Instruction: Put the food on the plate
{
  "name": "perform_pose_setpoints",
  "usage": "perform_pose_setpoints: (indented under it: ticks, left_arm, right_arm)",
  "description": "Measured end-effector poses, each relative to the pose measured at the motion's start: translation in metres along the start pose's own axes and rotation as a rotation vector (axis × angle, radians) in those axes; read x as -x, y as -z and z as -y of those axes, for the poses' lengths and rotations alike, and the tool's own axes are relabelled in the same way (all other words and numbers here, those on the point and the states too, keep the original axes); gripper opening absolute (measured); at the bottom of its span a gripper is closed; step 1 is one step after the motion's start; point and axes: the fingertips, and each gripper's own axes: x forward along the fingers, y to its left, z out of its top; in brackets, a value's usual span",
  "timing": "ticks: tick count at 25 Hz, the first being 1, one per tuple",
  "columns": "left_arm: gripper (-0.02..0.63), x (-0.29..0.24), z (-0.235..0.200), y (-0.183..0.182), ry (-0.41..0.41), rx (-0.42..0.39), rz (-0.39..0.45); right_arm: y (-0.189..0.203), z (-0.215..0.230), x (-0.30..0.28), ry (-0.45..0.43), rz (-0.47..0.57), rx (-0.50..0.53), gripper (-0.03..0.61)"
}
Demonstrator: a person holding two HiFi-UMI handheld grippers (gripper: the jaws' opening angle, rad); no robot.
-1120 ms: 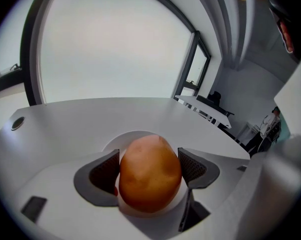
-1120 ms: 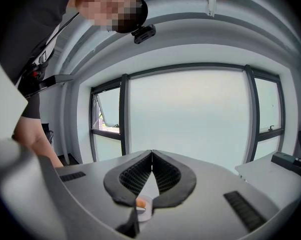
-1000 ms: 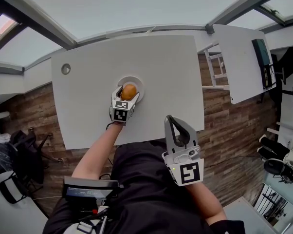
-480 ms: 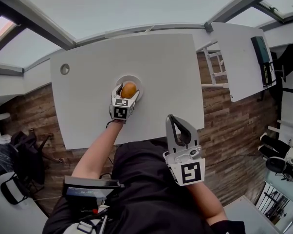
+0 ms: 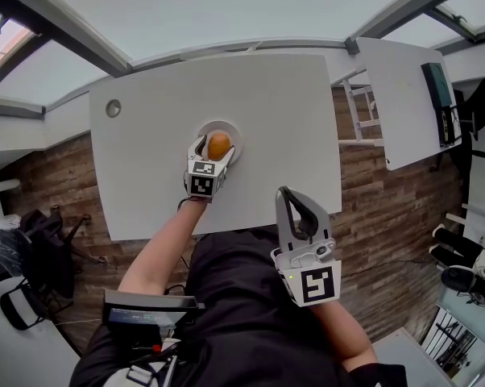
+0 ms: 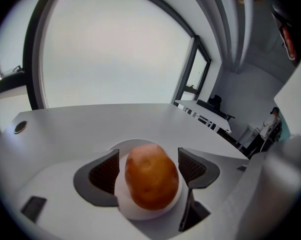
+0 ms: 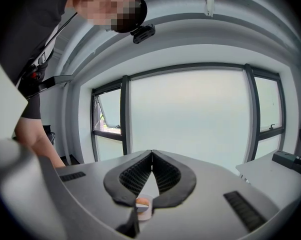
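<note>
On the white tabletop (image 5: 291, 119) the orange-brown potato (image 5: 219, 145) lies on the small white plate (image 5: 218, 124) inside the released left tool (image 6: 149, 164); it seems firm, rollable, best gripped mid-body; the right tool (image 7: 151, 154) is clenched, empty.

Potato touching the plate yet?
Touching. Left gripper view shows the potato sitting on the plate, its underside against the white surface.

Left gripper (image 6: 149, 156) jaws are standing apart, flanking potato (image 6: 151, 176). Potato is resting on plate (image 6: 133, 210). Plate is sitting on table (image 6: 90, 119), well short of far edge.
</note>
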Motion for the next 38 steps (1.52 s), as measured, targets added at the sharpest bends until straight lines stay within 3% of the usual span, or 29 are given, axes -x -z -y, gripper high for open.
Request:
perform_pose_setpoints:
  ticks: [4,10,14,19,22,26,38]
  left_arm:
    - [0.351,0.008,-0.005,-0.006,-0.046,-0.020,0.007]
    - [0.351,0.021,0.004,-0.020,-0.035,0.008,0.039]
    - [0.351,0.032,0.007,-0.012,-0.044,0.013,-0.002]
    - [0.351,0.043,0.005,-0.022,-0.078,-0.010,0.051]
    - [0.351,0.050,0.012,-0.028,-0.058,0.004,0.082]
    - [0.350,0.067,0.019,-0.030,-0.066,0.018,0.074]
    - [0.351,0.110,0.040,-0.047,-0.080,0.060,0.222]
  right_arm:
    - [-0.002,0.000,-0.001,-0.006,0.014,-0.006,0.008]
    - [-0.002,-0.005,0.000,-0.013,0.026,-0.037,0.008]
    - [0.000,-0.008,0.005,-0.017,0.026,-0.045,0.008]
    - [-0.004,-0.012,0.010,-0.026,0.051,-0.053,0.008]
    - [-0.006,-0.016,0.011,-0.036,0.066,-0.054,0.008]
    - [-0.011,-0.020,0.014,-0.043,0.085,-0.055,0.008]
    - [-0.020,-0.048,0.015,-0.110,0.115,-0.034,0.008]
